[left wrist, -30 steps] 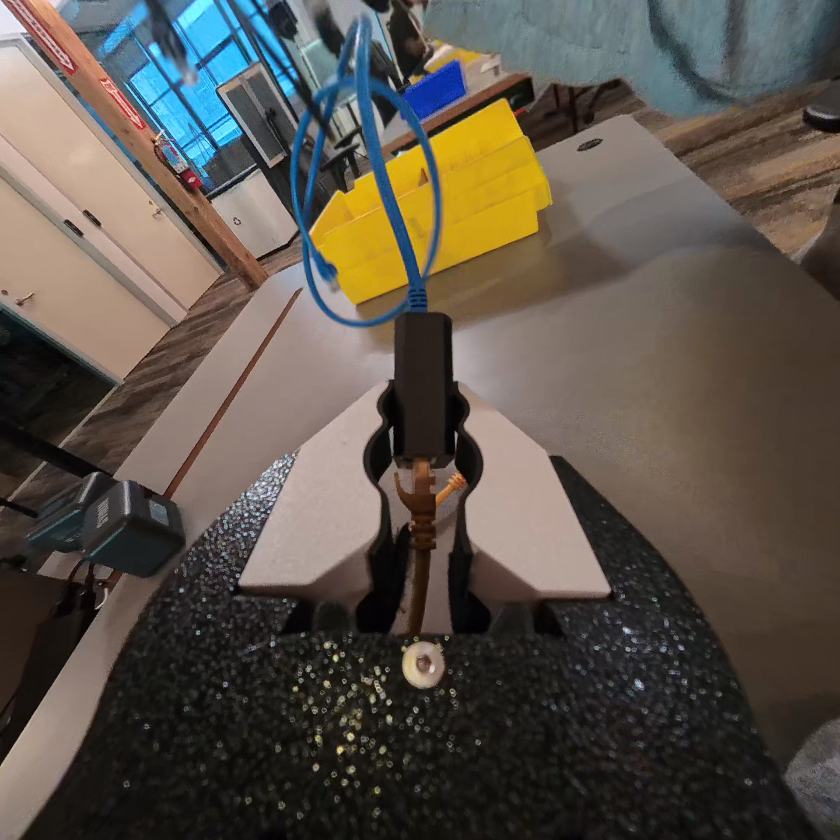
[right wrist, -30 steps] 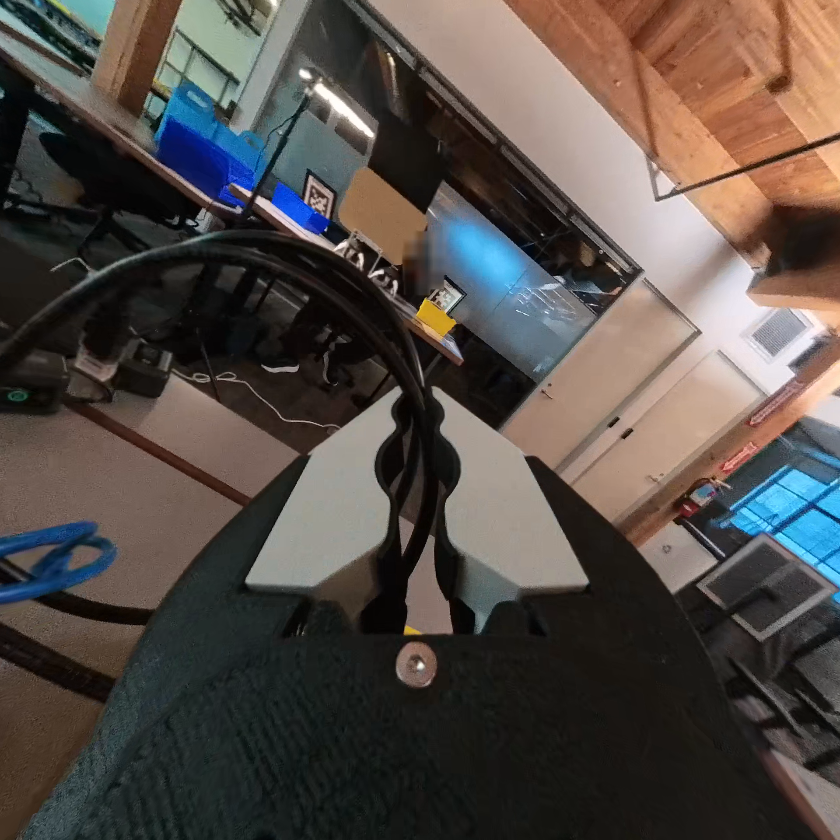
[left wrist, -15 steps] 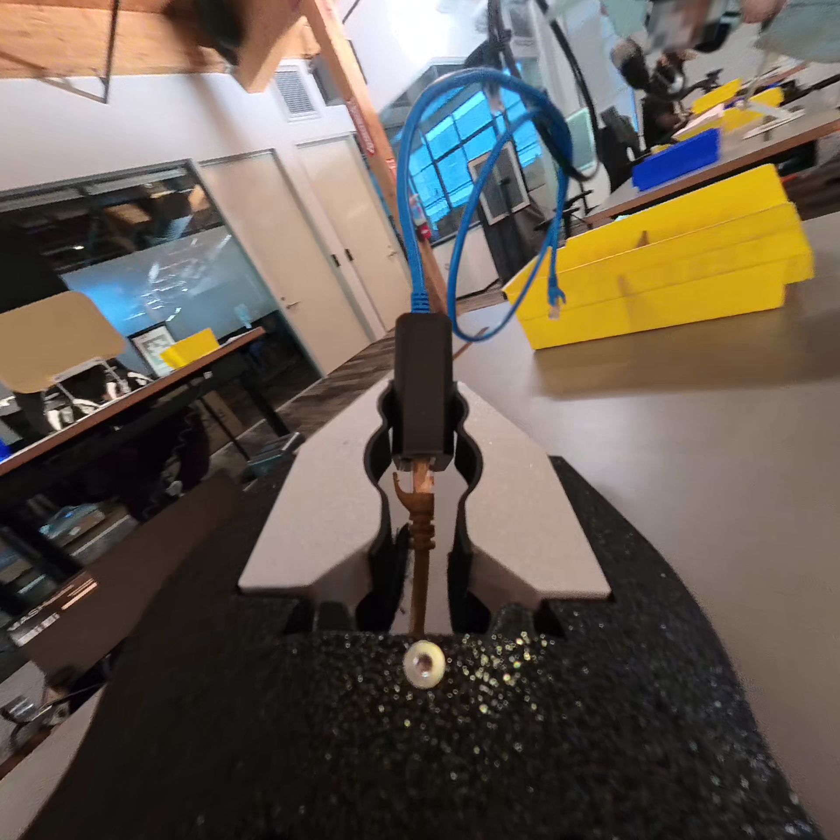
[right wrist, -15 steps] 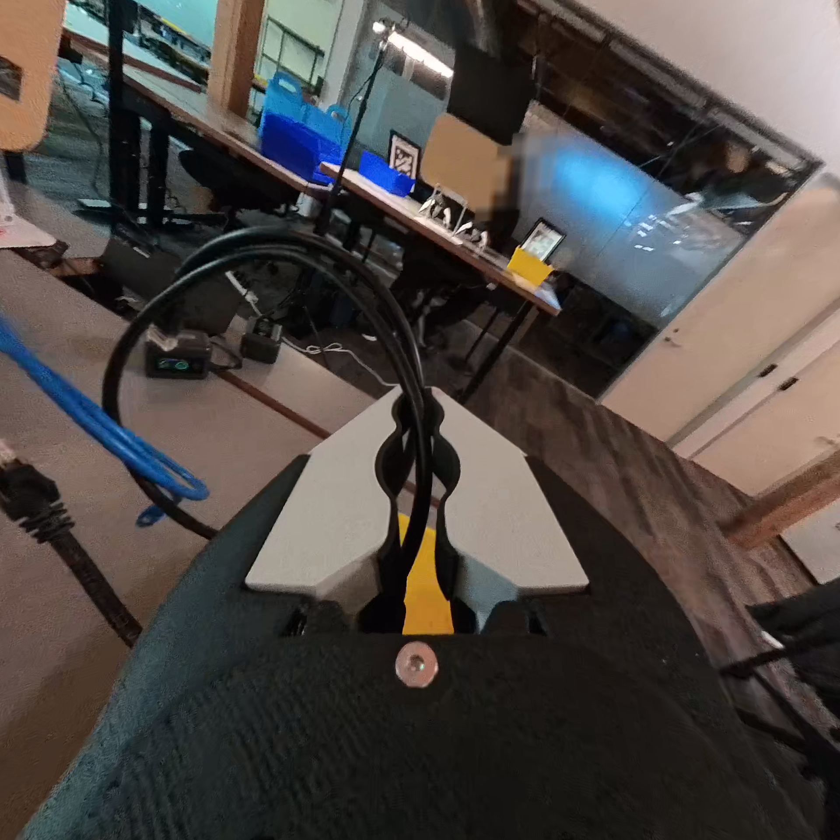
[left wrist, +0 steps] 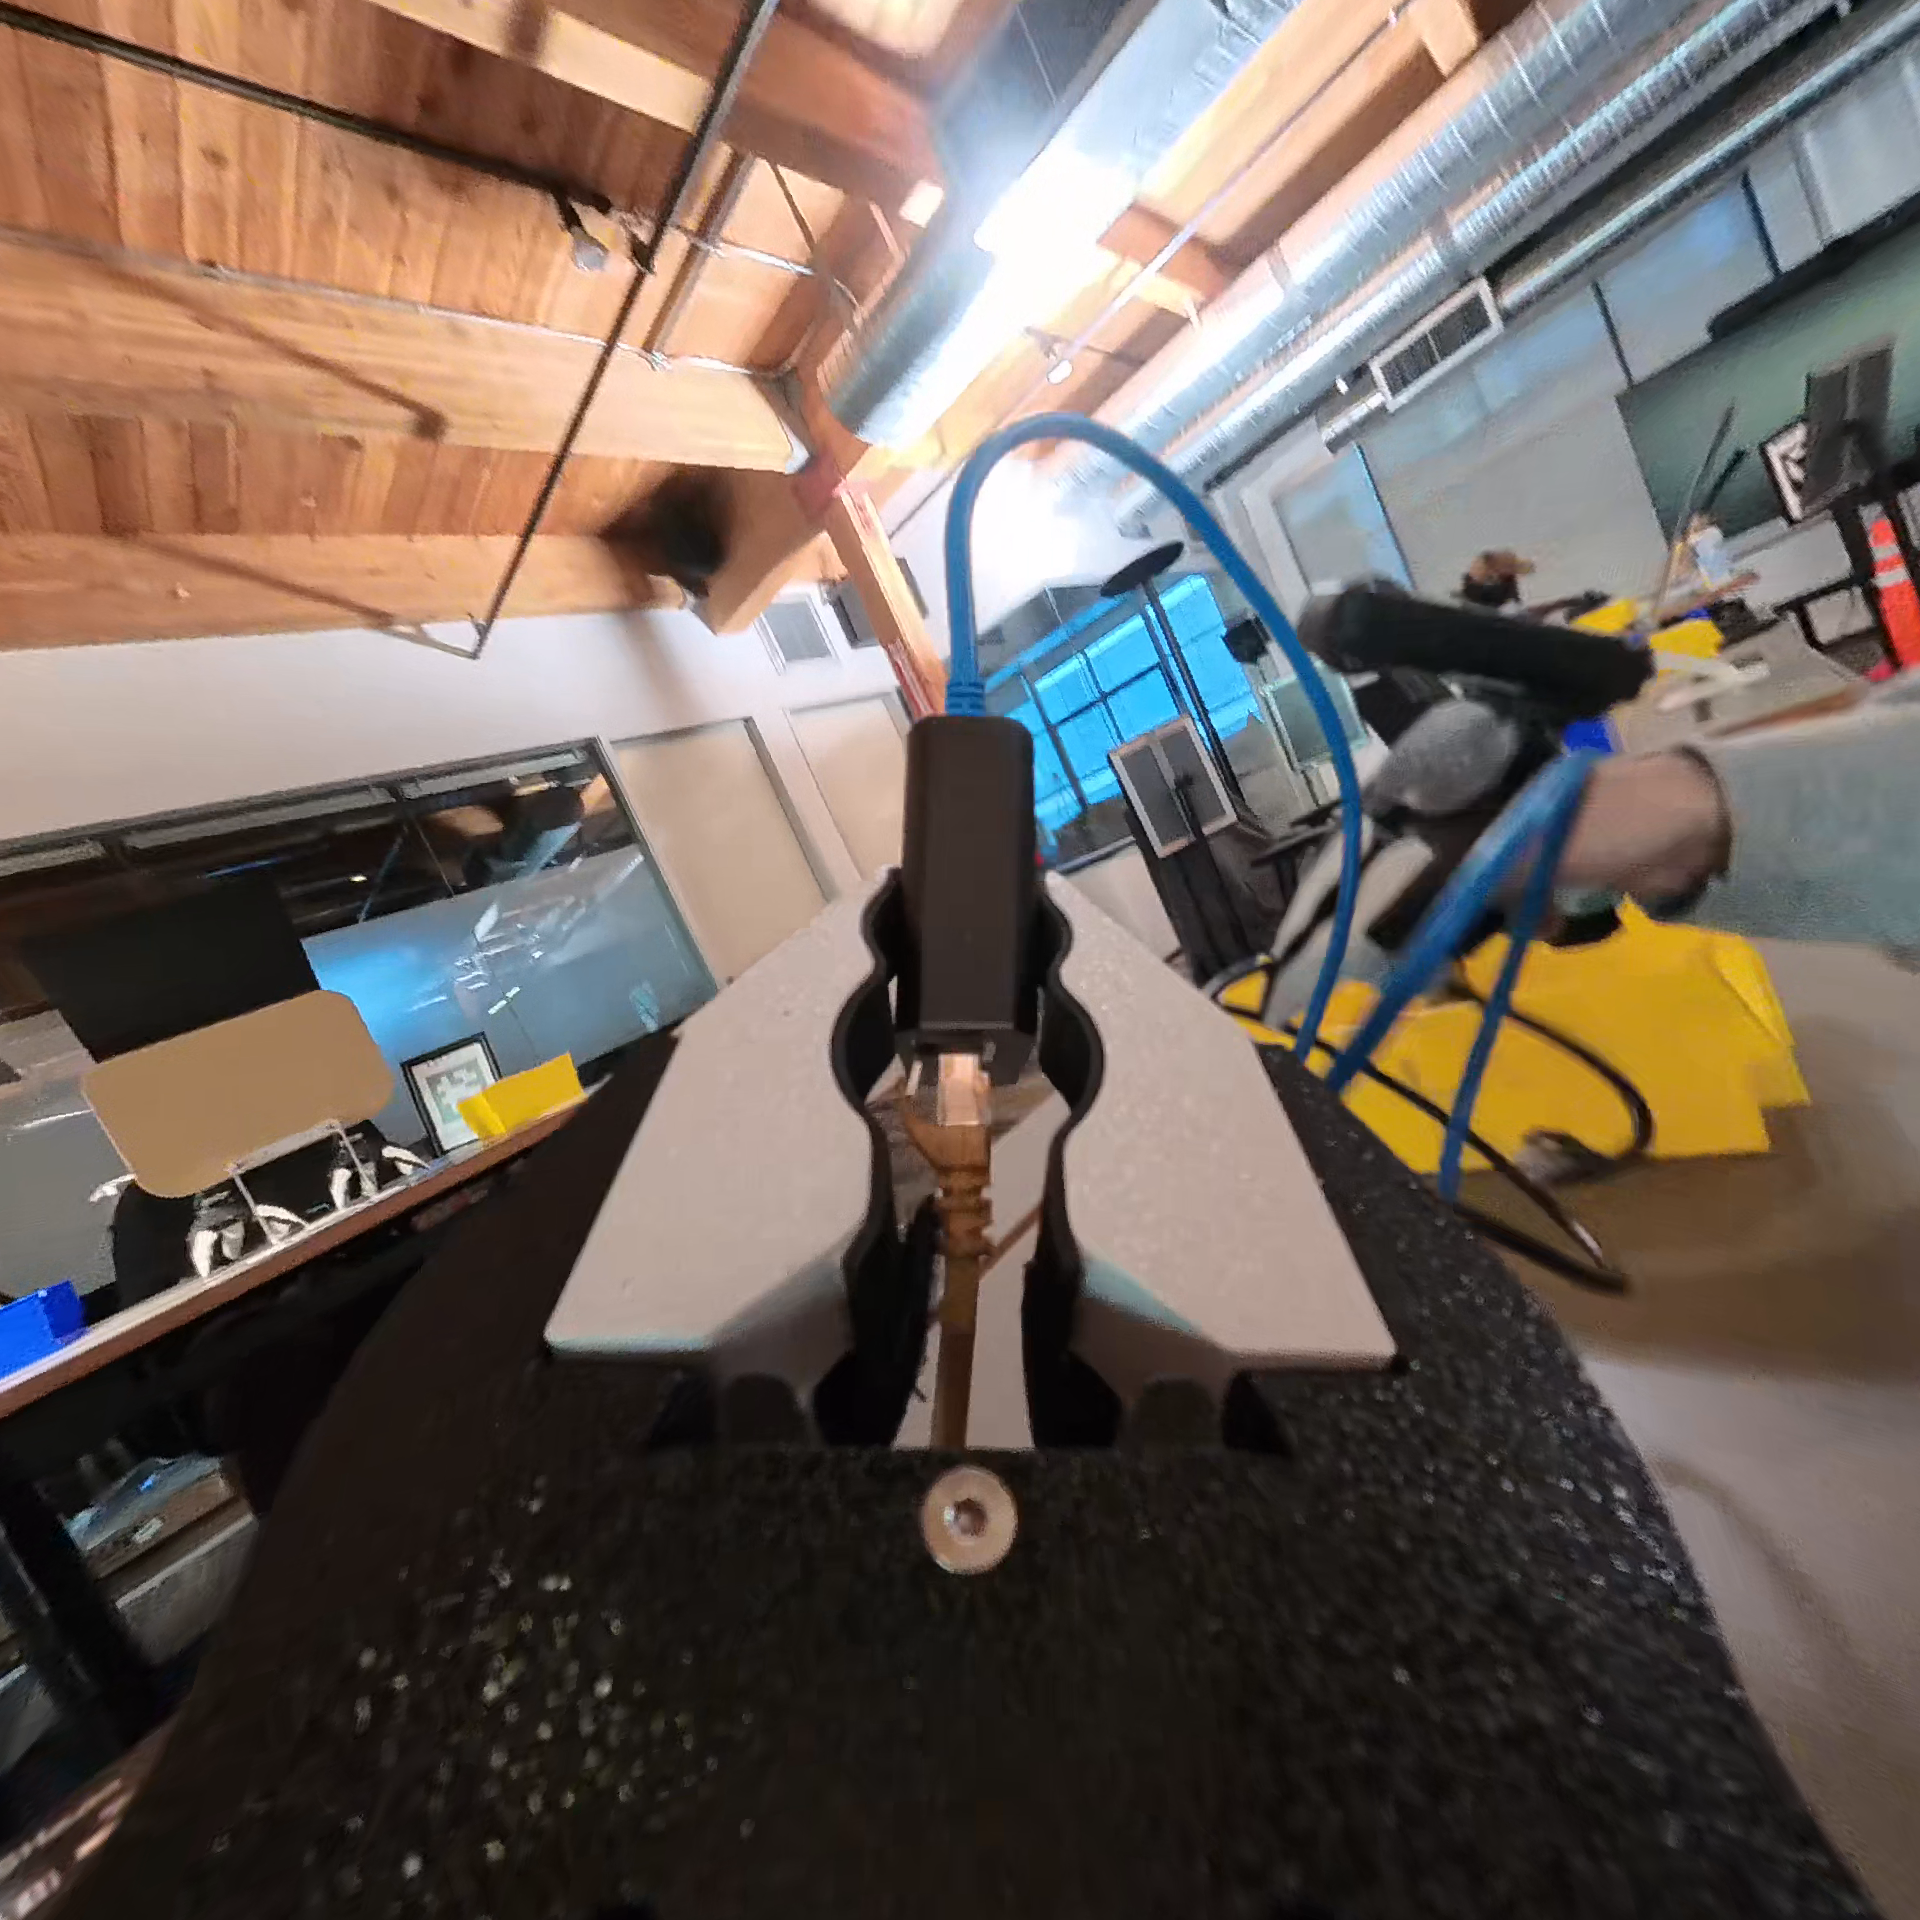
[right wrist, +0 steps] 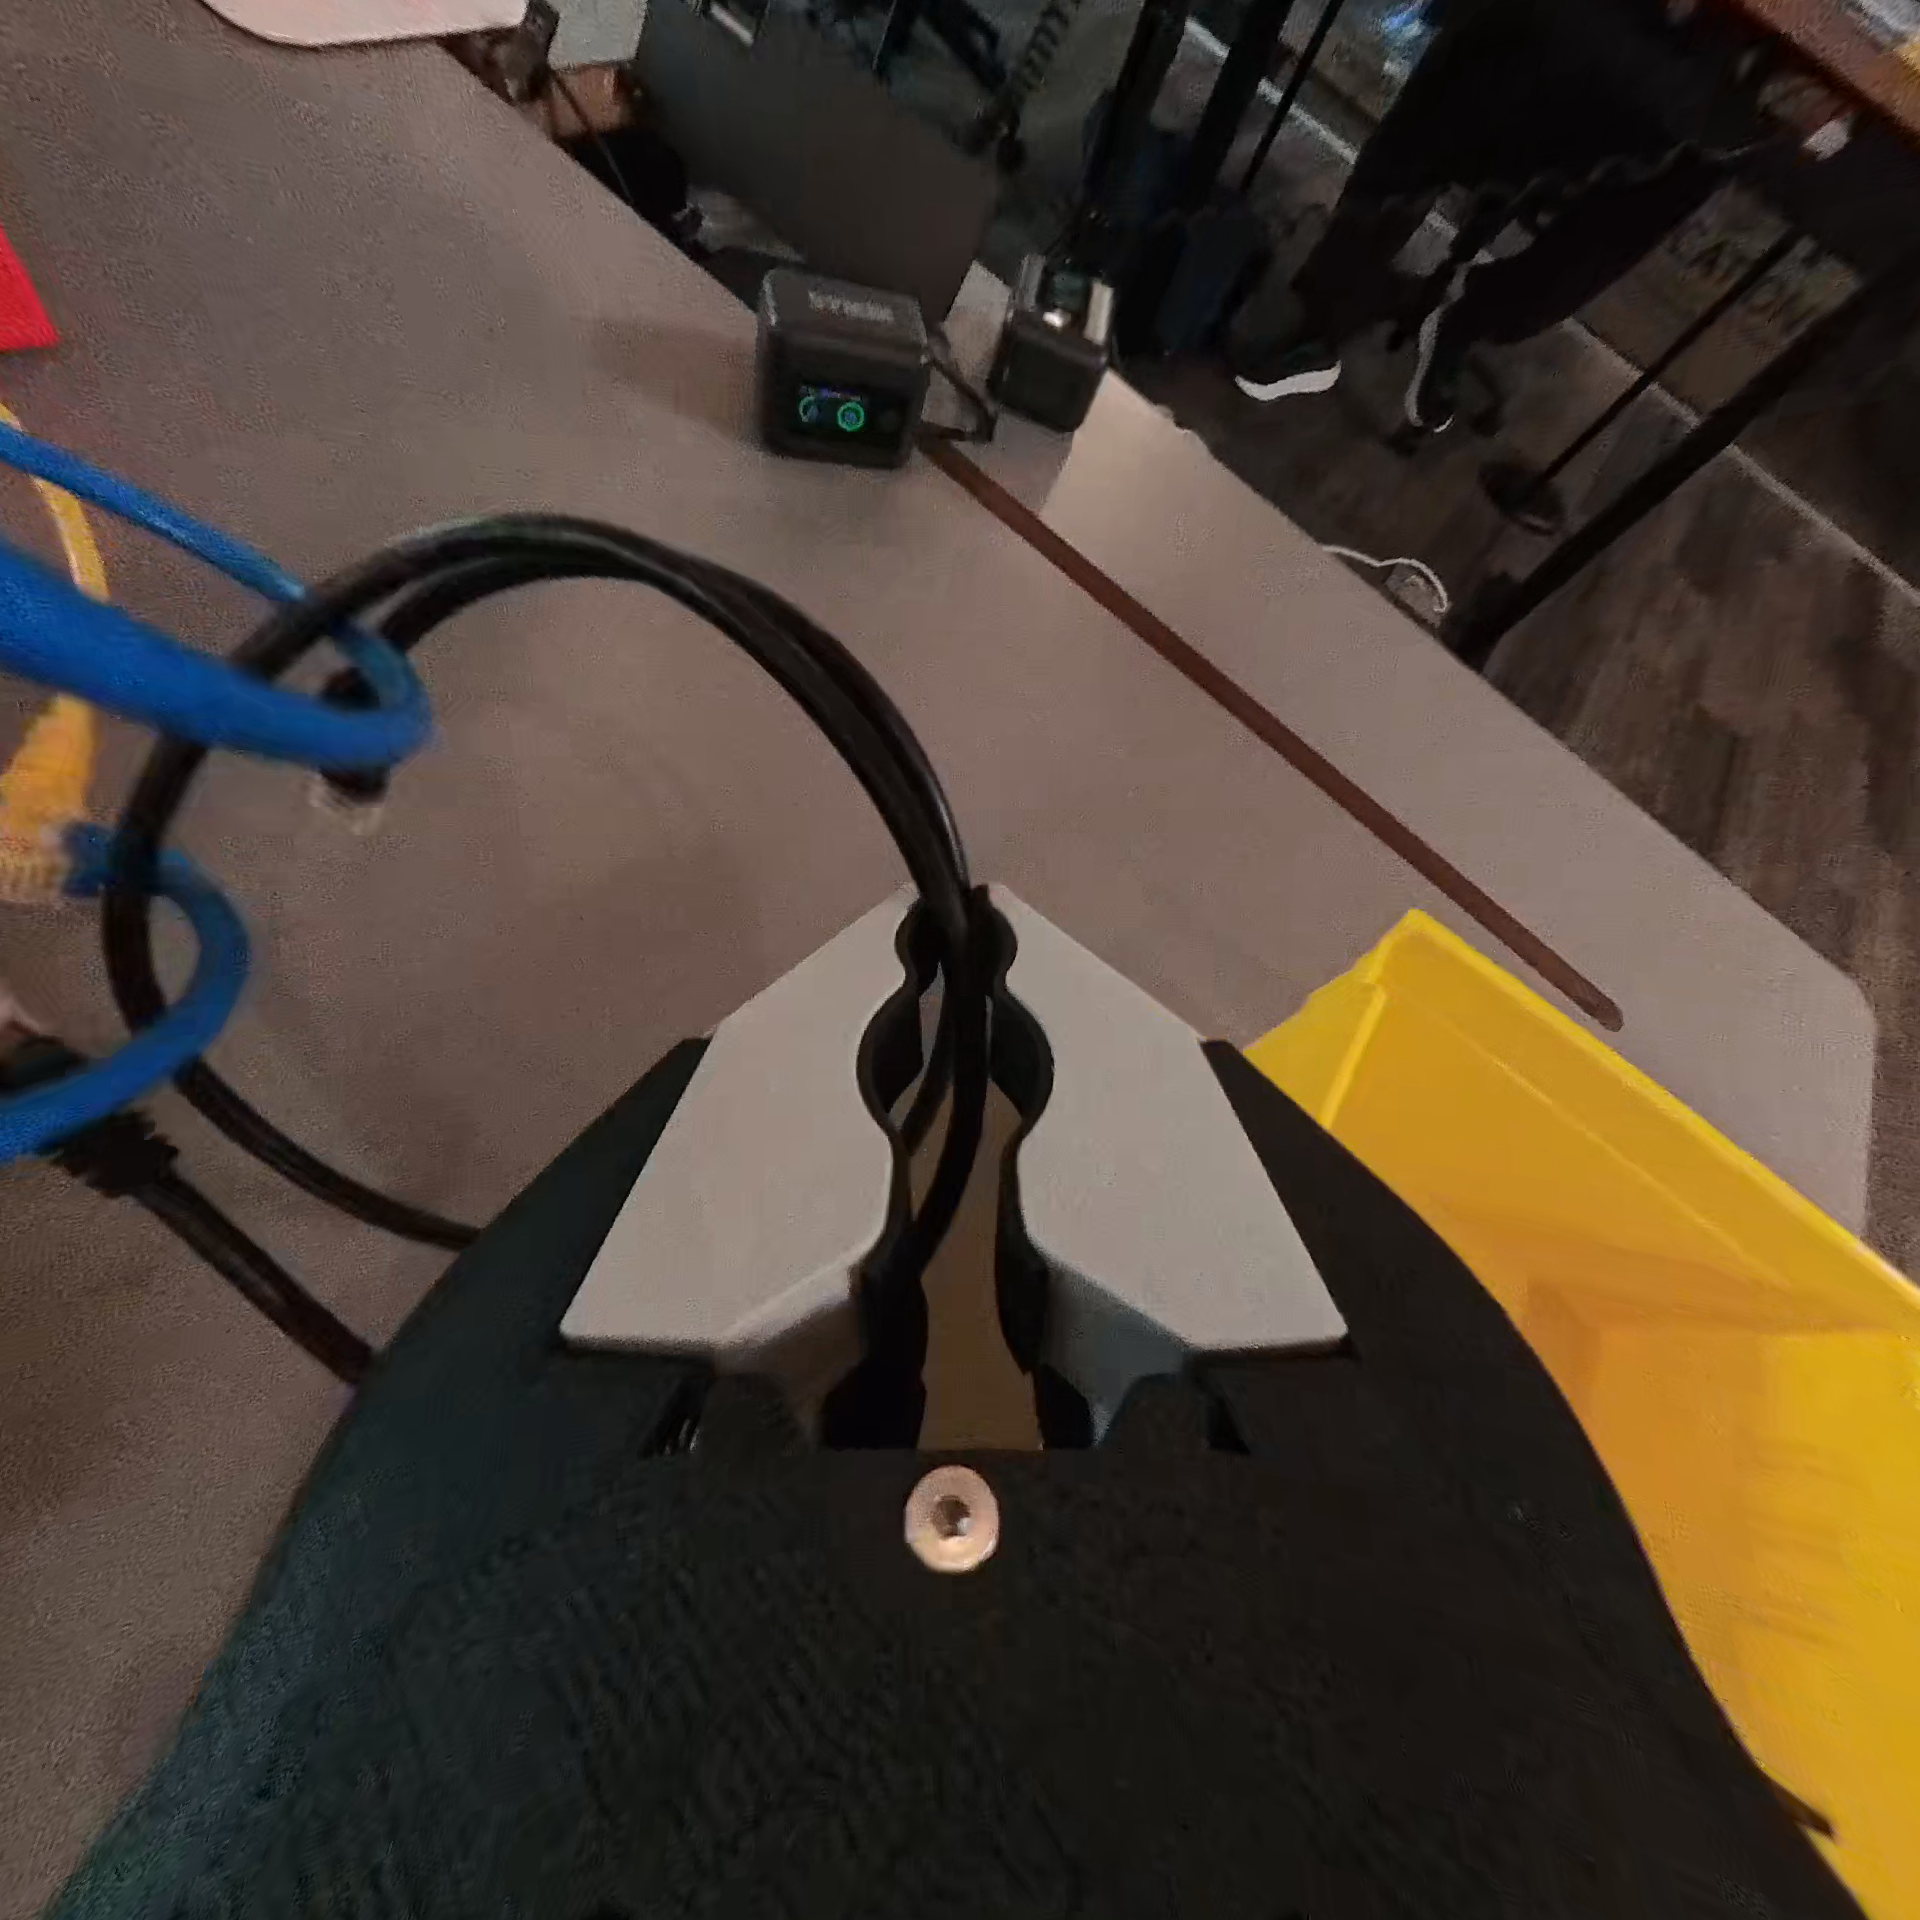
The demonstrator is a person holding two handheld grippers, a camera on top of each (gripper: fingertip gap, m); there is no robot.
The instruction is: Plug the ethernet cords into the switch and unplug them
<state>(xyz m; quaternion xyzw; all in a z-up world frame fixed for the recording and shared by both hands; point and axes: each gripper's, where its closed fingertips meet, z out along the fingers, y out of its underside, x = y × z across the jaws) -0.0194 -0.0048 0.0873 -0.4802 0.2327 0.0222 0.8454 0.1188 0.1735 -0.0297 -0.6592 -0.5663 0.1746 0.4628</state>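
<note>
My left gripper (left wrist: 966, 914) is shut on a small black switch block (left wrist: 966, 883), held up and tilted toward the ceiling. A blue ethernet cord (left wrist: 1143, 499) is plugged into its far end and arcs down to the right. A tan cord plug (left wrist: 961, 1143) sits in its near end between the fingers. My right gripper (right wrist: 951, 925) is shut on a black cord (right wrist: 727, 603) that loops left over the table. The blue cord (right wrist: 156, 675) crosses that loop at the left, with a yellow cord (right wrist: 42, 769) behind. The right gripper also shows far right in the left wrist view (left wrist: 1475, 769).
A yellow bin (right wrist: 1610, 1299) stands at the right of the grey table (right wrist: 727, 312), also in the left wrist view (left wrist: 1621, 1039). Two small black devices (right wrist: 842, 374) sit at the table's far edge. A sleeved hand (left wrist: 1662, 821) holds the right gripper. Desks stand beyond. One gripper's finger ends stand about 25 cm off the other's.
The left gripper has tilted upward, from facing the table to facing the ceiling. The right gripper has tipped down from the room toward the table and yellow bin. Both stay shut.
</note>
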